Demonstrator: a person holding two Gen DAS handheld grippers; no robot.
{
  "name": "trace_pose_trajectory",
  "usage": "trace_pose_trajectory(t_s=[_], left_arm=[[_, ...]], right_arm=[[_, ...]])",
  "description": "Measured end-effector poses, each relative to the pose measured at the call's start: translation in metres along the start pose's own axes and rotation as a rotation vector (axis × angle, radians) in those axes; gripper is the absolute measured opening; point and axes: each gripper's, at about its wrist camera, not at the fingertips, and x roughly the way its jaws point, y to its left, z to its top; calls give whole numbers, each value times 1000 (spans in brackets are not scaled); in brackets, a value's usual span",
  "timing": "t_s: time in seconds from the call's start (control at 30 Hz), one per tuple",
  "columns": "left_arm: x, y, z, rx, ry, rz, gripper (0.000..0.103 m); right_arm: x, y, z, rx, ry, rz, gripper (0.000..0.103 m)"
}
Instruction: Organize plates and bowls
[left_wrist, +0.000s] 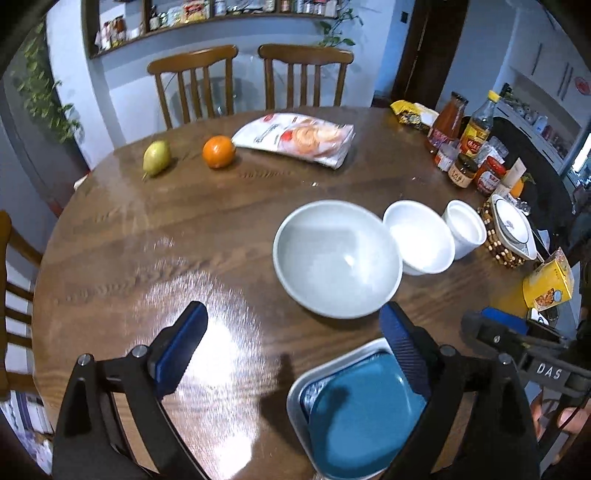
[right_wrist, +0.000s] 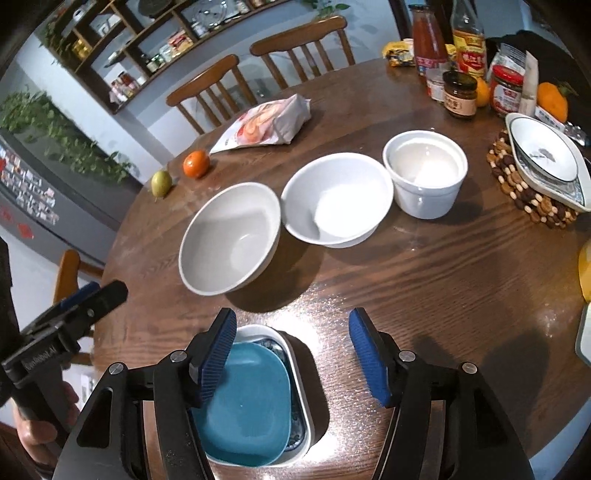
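Near the table's front edge, the teal plate sits stacked in a white dish; three bowls line up beyond. Both grippers, left gripper and right gripper, hang spread, empty. Nest the white bowl into the grey bowl, gripping one rim squarely.

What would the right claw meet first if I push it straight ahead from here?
Probably the white middle bowl. The right claw is open, with bare table ahead of it before that bowl; the grey bowl sits just left of the line. Depth is uncertain.

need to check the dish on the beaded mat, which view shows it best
The right wrist view. There the dish shows its whole inside, dark rim line and a small mark at the bottom, sitting on the beaded mat. The left wrist view has it small, squeezed at the right edge.
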Motion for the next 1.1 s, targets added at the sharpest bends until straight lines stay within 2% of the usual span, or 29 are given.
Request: trace_pose_trajectory(t_s=[0.23, 0.4, 0.53, 0.73, 0.93, 1.1], left_arm=[[13, -5, 30, 50, -27, -2, 96], [25, 3, 53, 16, -26, -4, 96], [39, 15, 62, -2, -16, 34, 96], [66, 29, 54, -39, 41, 15, 96], [93, 28, 43, -34, 101, 5, 96], [111, 29, 39, -36, 119, 26, 89]], right_arm=[[-4, -7, 7, 51, -27, -30, 64], [-2, -9, 15, 93, -46, -24, 64], [6, -7, 20, 117, -40, 0, 64], [31, 4, 24, 133, -4, 34, 64], [59, 10, 25, 130, 43, 24, 64], [81, 12, 29, 133, 89, 19, 64]])
